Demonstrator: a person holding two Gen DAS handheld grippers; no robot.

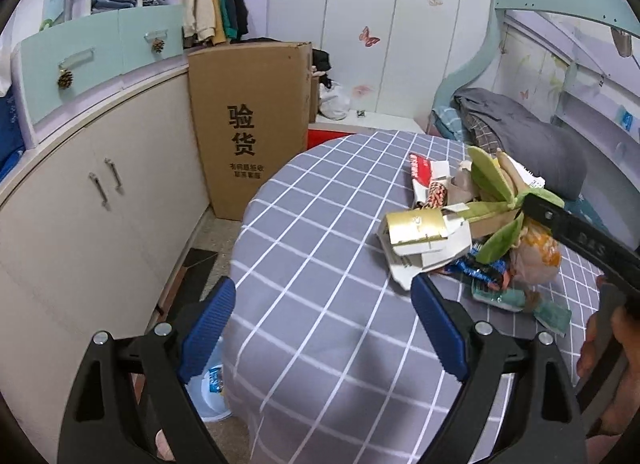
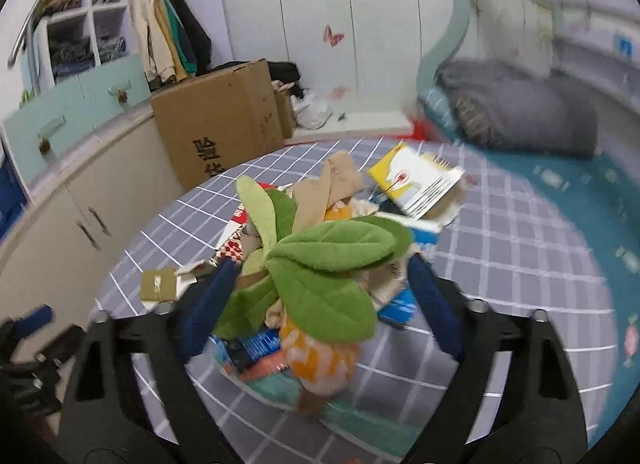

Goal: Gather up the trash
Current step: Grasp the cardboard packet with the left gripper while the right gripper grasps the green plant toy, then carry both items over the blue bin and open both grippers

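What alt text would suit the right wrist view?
The right tongs straddle a plush toy with green leaves on top of a trash pile on a grey checked tablecloth, pads not visibly pressing it. Behind stand a cardboard box, white cupboards and a bed.

- A tall cardboard box [image 1: 250,124] is standing against the cabinet and is showing two large black characters, 验货, printed one above the other on its front.
- Two rows of smaller black characters are sitting under them, too small to read.
- In the right wrist view the same cardboard box [image 2: 218,124] is showing 验 and only the top of the second character, the table edge hiding the rest.
- Print on the wrappers and cartons on the table is staying unreadable.
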